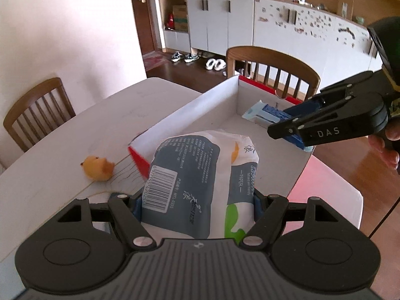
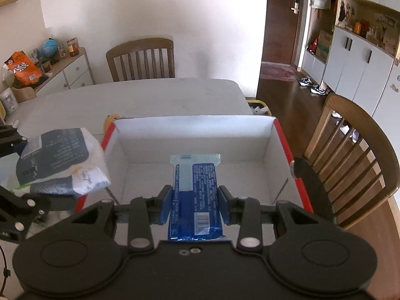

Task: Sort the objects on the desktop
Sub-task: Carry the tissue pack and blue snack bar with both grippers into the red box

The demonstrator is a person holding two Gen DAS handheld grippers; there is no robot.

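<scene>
My left gripper (image 1: 197, 205) is shut on a white and grey tissue pack (image 1: 200, 175) and holds it over the near edge of a white box with red rims (image 1: 217, 100). The pack also shows in the right wrist view (image 2: 60, 162), at the box's left wall. My right gripper (image 2: 195, 205) is shut on a blue snack packet (image 2: 195, 190) and holds it above the box (image 2: 195, 130) floor. In the left wrist view the right gripper (image 1: 290, 127) reaches in from the right with the blue packet (image 1: 265, 112). A small yellow toy (image 1: 97, 168) lies on the table left of the box.
The white table (image 1: 75, 130) carries the box. Wooden chairs stand at the far side (image 1: 275, 70) and at the left (image 1: 37, 110). Another chair (image 2: 357, 155) is close to the box's right. A sideboard with snacks (image 2: 37, 70) stands at the back left.
</scene>
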